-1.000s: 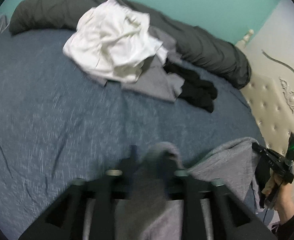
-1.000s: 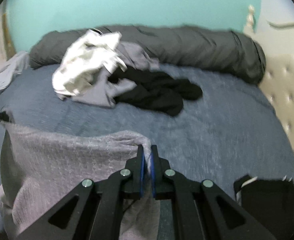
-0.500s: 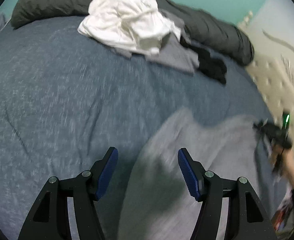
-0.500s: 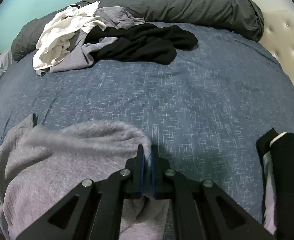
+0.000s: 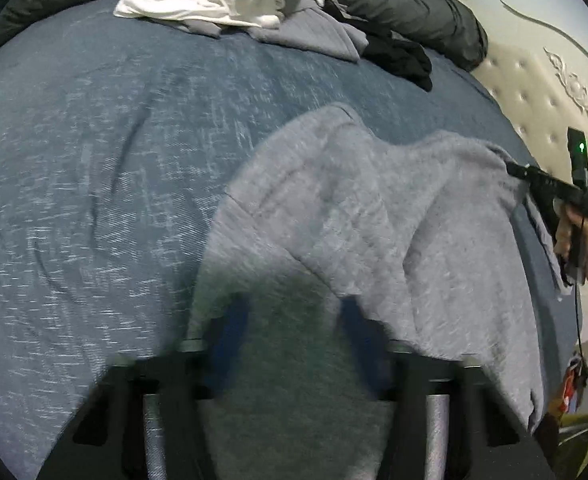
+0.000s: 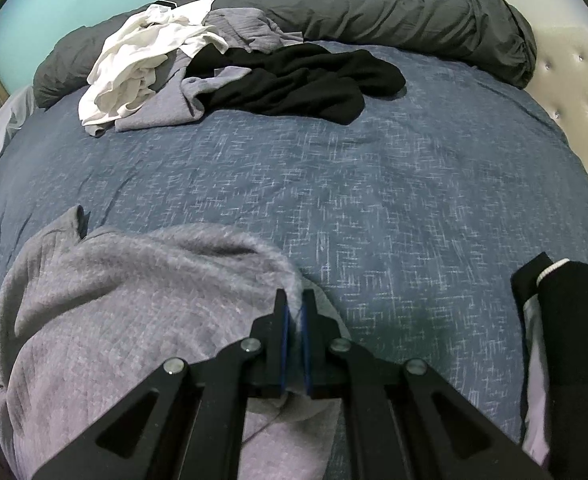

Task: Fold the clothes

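Our left gripper (image 5: 290, 320) is closing over the grey garment (image 5: 374, 216), blurred pads apart with cloth between them. The garment lies spread on the blue bed (image 6: 374, 184). Our right gripper (image 6: 294, 320) pinches its edge, fingers pressed together. A clothes pile (image 6: 222, 76) sits well beyond, by a dark duvet (image 6: 394, 12).

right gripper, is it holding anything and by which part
Yes: the right gripper is shut on the grey garment, pinching a fold at its top edge. The rest of the garment lies spread on the blue bed cover.
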`<action>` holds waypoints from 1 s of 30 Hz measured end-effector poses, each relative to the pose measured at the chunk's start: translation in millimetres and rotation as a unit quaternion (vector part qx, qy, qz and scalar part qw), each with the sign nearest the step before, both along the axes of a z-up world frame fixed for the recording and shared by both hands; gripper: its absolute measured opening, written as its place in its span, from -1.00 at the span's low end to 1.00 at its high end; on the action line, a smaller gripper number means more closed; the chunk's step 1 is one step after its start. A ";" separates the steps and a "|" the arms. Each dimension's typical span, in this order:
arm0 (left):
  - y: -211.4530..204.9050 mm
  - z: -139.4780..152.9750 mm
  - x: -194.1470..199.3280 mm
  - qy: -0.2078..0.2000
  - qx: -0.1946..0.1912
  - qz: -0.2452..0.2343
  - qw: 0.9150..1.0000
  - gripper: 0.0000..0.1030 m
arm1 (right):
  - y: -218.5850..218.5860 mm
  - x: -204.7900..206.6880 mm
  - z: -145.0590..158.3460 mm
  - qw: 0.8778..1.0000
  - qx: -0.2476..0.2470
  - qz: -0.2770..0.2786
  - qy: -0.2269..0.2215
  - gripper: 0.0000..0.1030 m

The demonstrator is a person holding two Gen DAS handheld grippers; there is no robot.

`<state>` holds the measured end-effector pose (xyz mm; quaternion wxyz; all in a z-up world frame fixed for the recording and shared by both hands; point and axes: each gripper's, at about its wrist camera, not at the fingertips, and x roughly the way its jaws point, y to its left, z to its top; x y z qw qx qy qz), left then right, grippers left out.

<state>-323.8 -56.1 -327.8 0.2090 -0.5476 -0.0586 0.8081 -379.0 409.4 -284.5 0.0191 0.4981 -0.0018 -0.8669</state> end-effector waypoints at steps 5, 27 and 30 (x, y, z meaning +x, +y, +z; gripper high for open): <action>7.0 3.5 1.9 0.022 -0.012 -0.010 1.000 -1.00 | -1.5 3.3 -1.6 1.000 -0.001 0.004 -0.001 -0.90; 30.1 4.6 -35.5 0.037 -0.049 -0.003 0.998 -0.84 | -3.5 12.2 -1.5 1.000 -0.014 0.017 0.008 -0.90; 21.3 19.4 -31.6 0.064 -0.055 0.010 0.996 -0.89 | -3.9 14.3 2.3 0.999 -0.019 0.022 0.018 -0.90</action>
